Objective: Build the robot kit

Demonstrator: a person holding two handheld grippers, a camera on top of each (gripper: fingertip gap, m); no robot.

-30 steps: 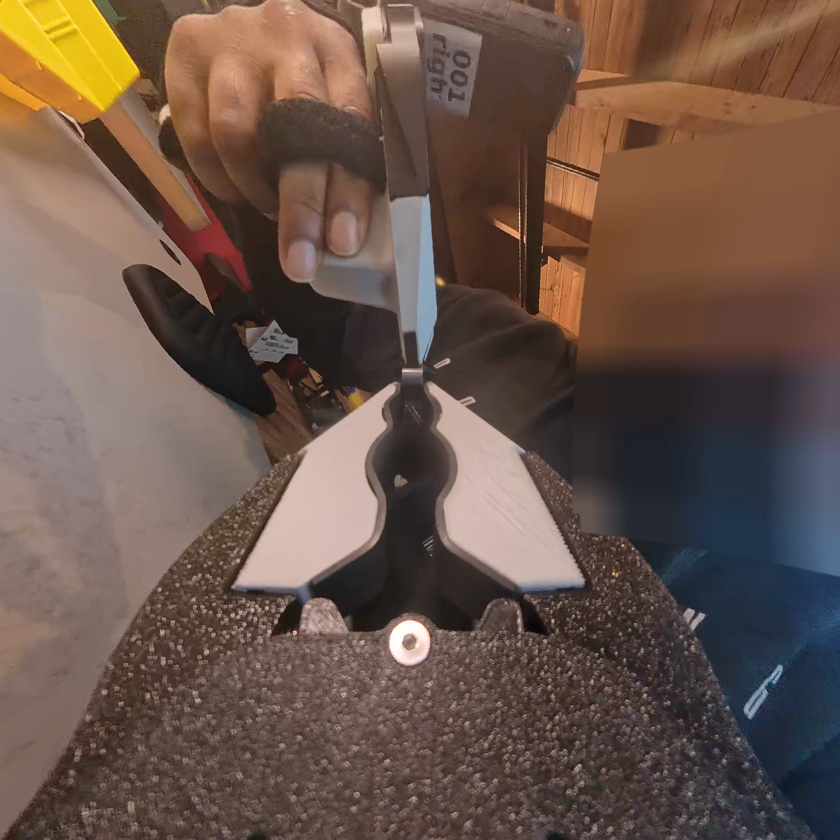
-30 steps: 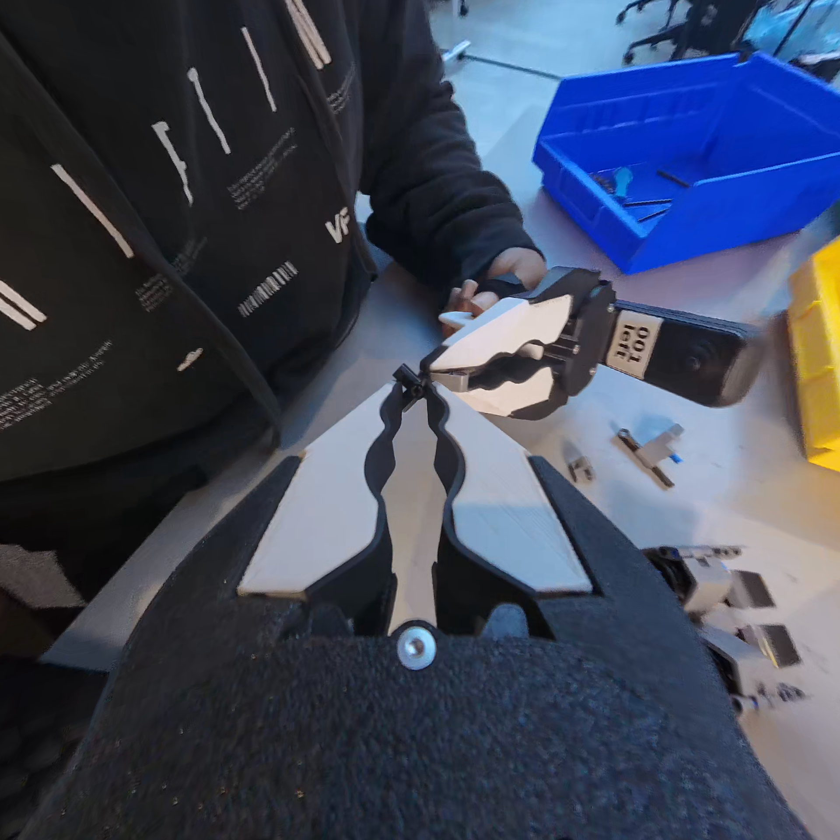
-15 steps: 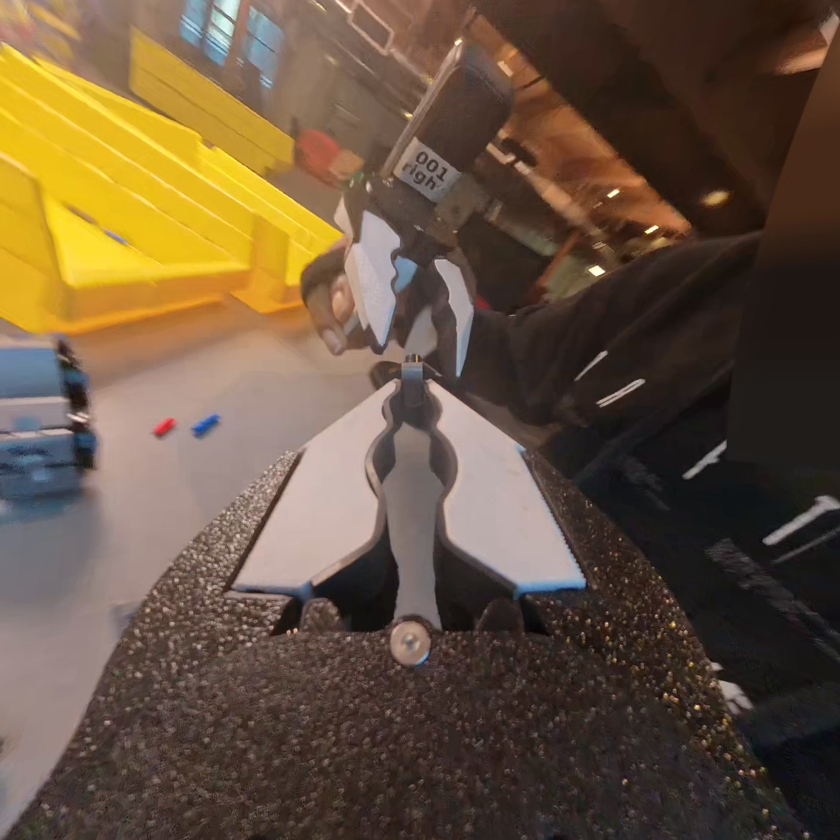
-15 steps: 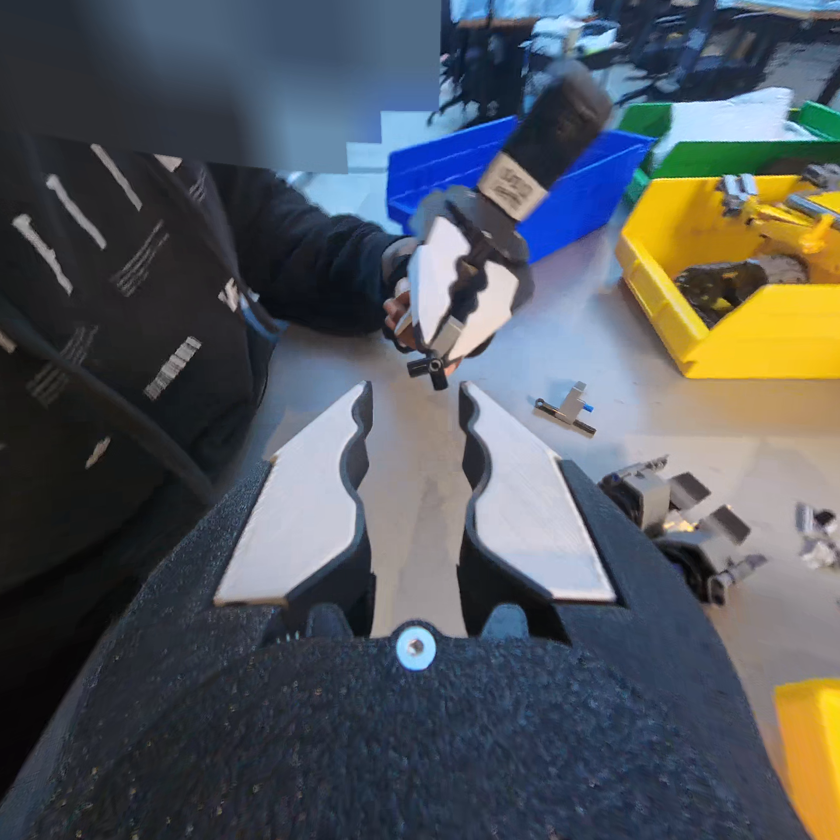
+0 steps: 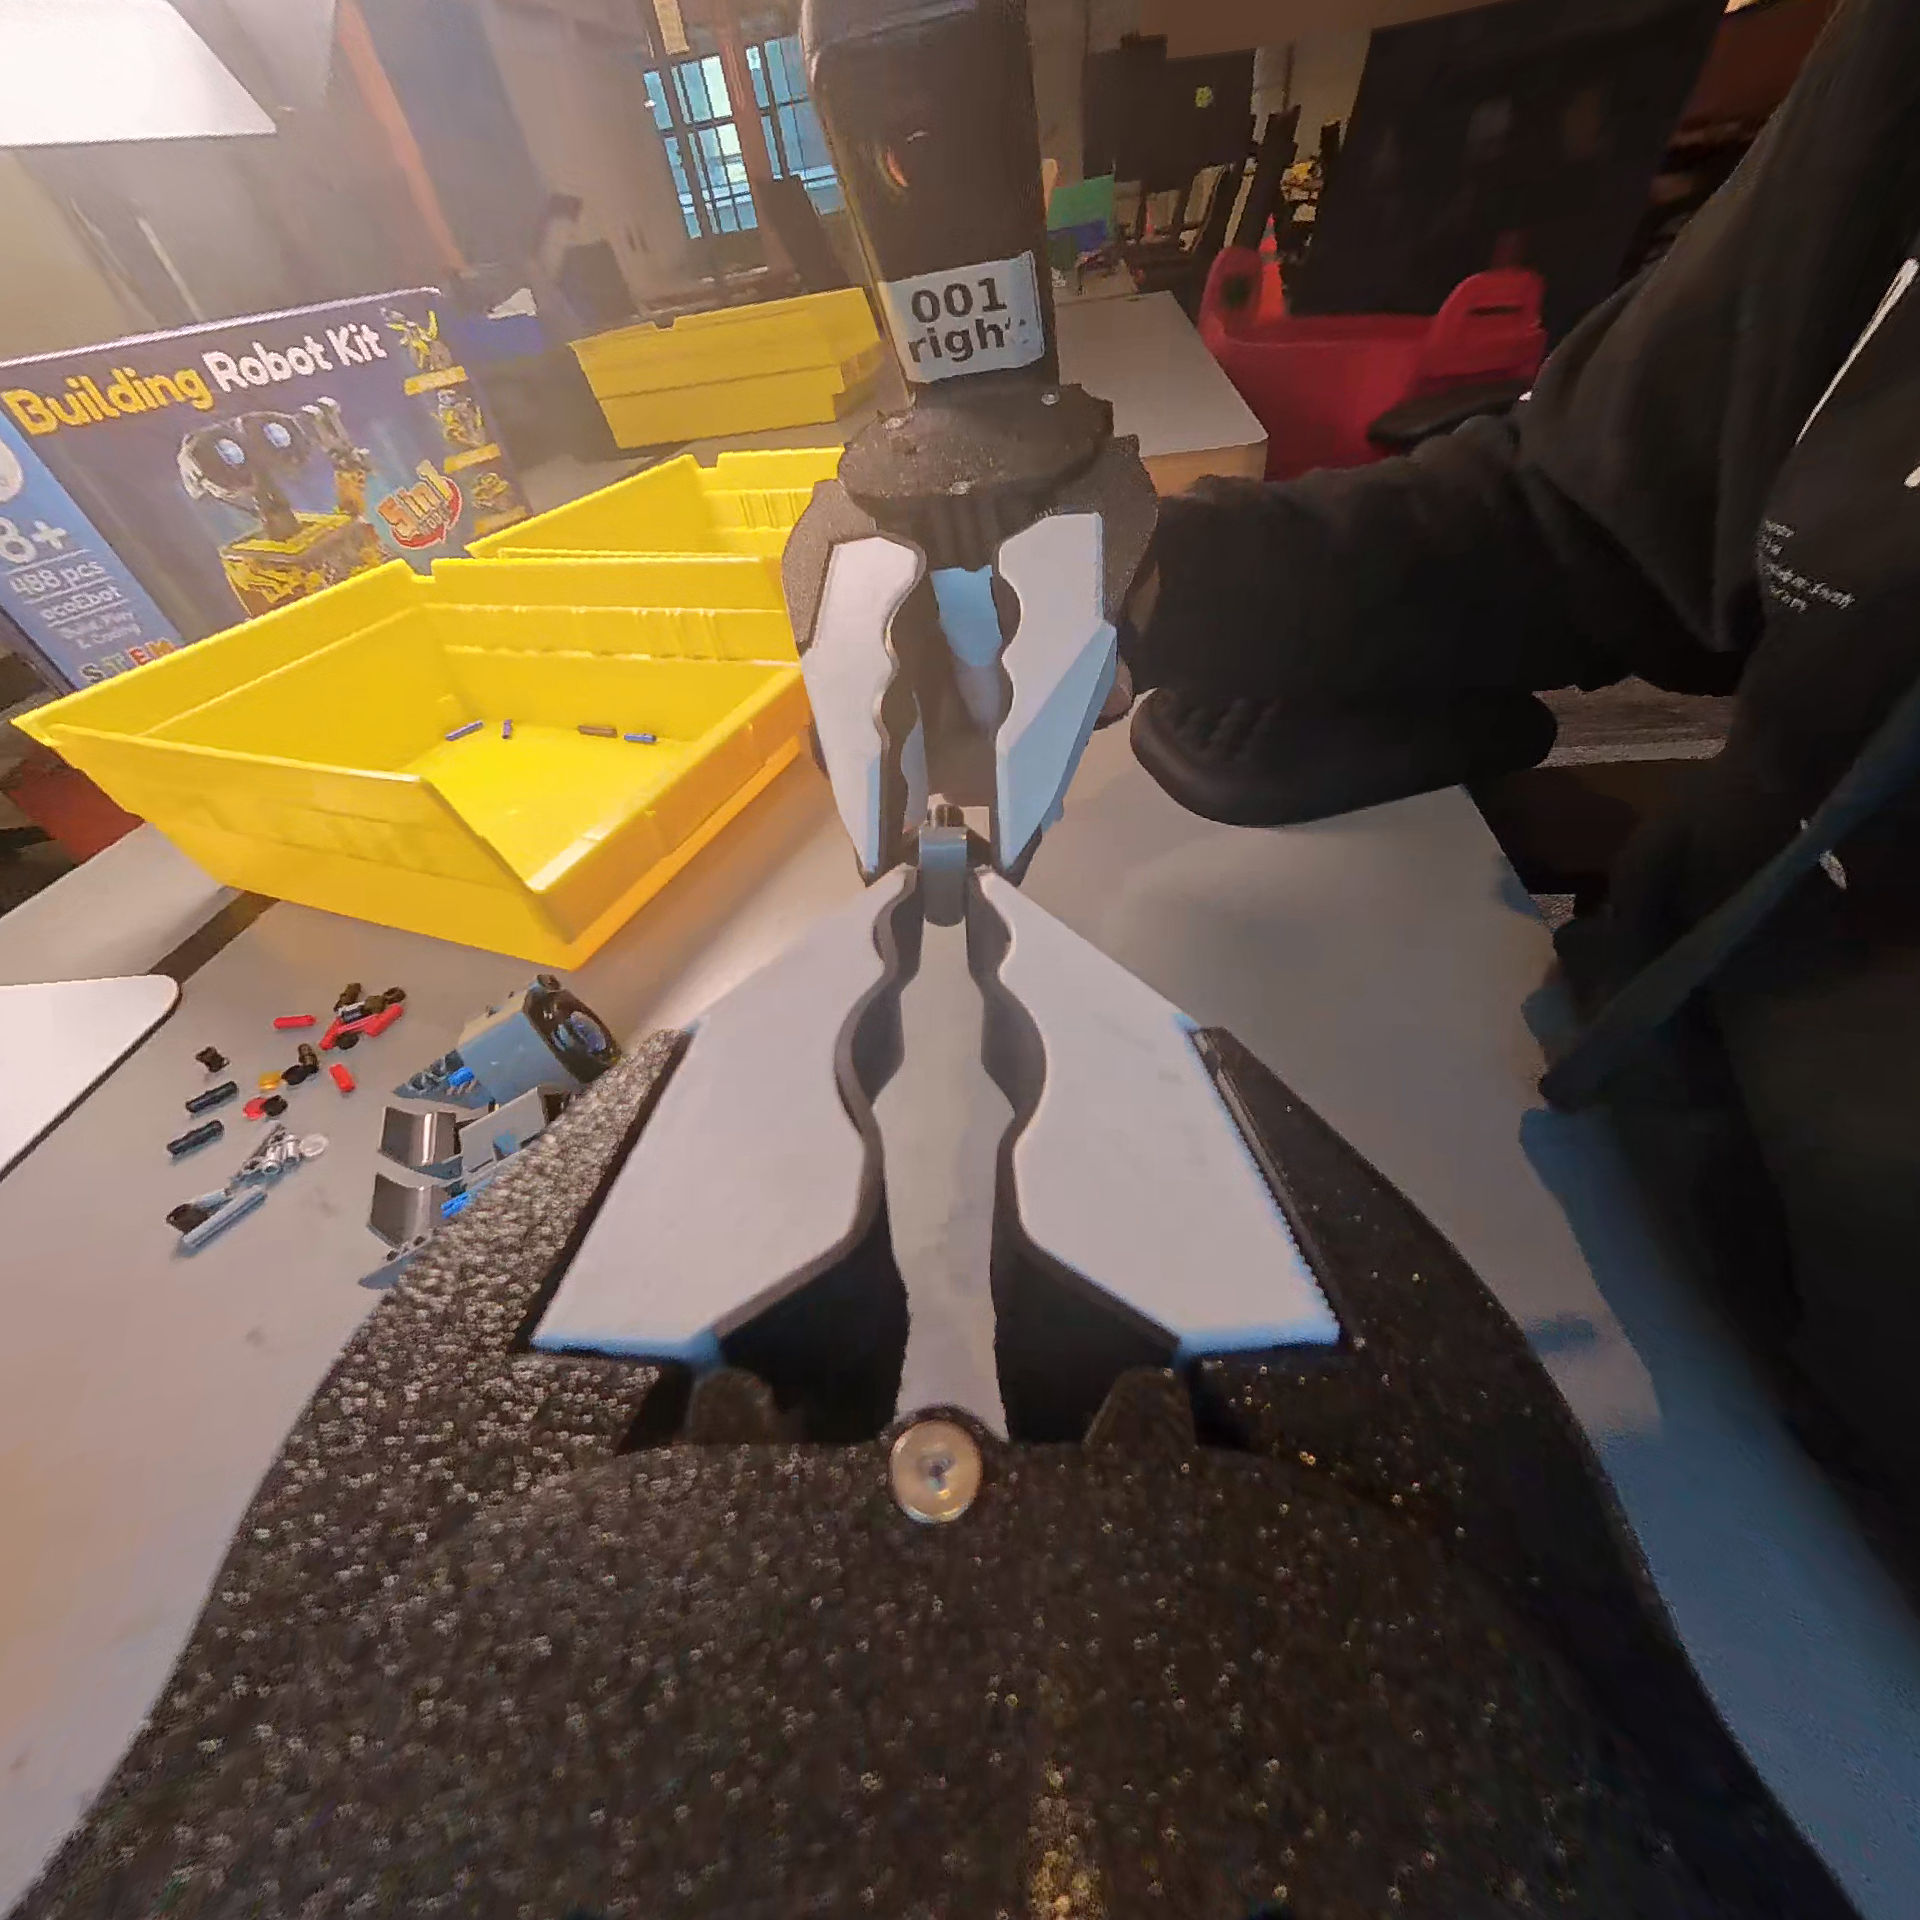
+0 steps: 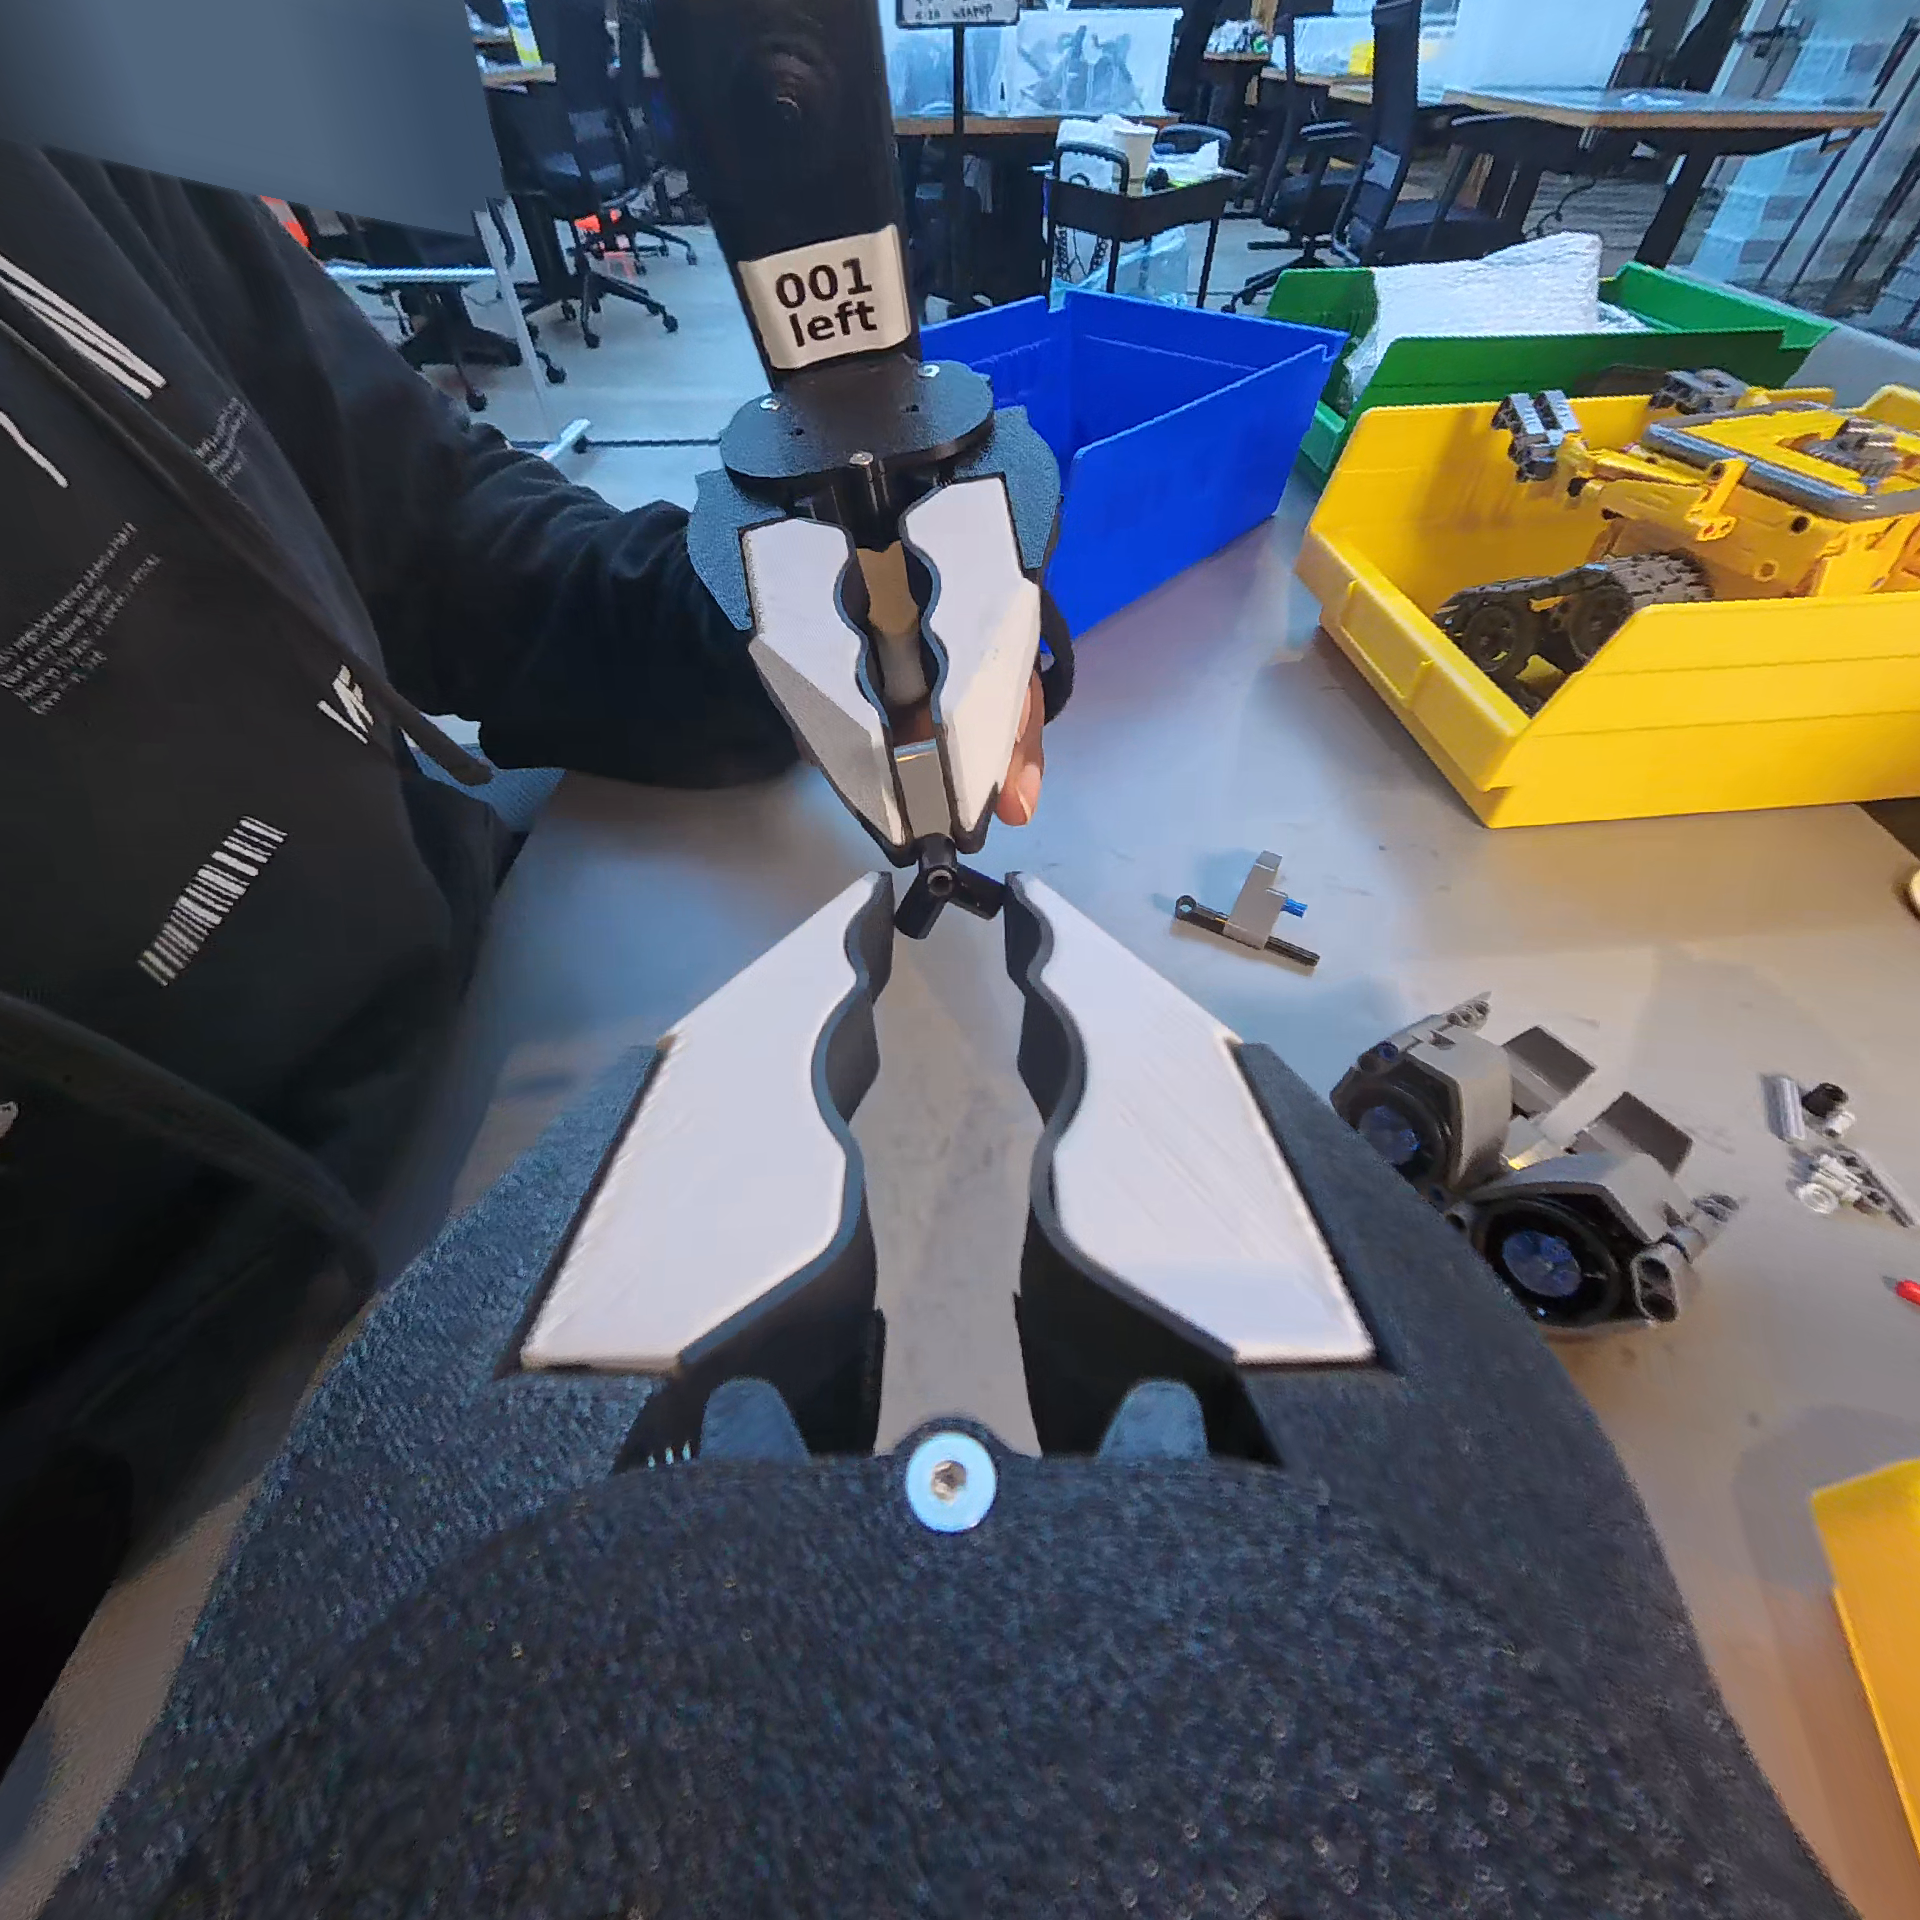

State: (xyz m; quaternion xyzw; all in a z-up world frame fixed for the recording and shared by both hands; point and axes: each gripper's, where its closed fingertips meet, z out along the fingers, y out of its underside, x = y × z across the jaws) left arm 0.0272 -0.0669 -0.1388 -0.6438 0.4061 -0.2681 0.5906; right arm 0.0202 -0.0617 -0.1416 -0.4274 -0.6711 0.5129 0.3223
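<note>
A: What is the left gripper (image 5: 943, 883) doing?

B: It is pinching a small grey piece (image 5: 943, 868) between its tips, jaws almost closed on it. A black cross-shaped connector (image 6: 943, 888) is sticking out of the piece's far end, over the table (image 6: 1195, 748).

A: And the right gripper (image 6: 948, 894)?

B: Its fingers are standing part open, holding nothing. The tips are flanking the connector, one on each side, very near it; whether either is touching, I cannot tell. The two grippers are pointing nose to nose.

A: What is lying around them?

B: A grey and black motor block (image 6: 1517, 1174) is sitting by the right gripper, with a small grey bracket on a black rod (image 6: 1247, 920) farther off. Loose red and black pins (image 5: 281, 1070) are lying toward the left gripper's side, in front of a yellow bin (image 5: 436, 769). A blue bin (image 6: 1164, 416) and a second yellow bin with a tracked model (image 6: 1621, 582) are standing farther back.

A: What could go wrong here?

B: I would judge the hold to be slim. A sideways nudge from either open tip could be twisting the piece in that pinch, or knocking the connector off onto the table.
</note>
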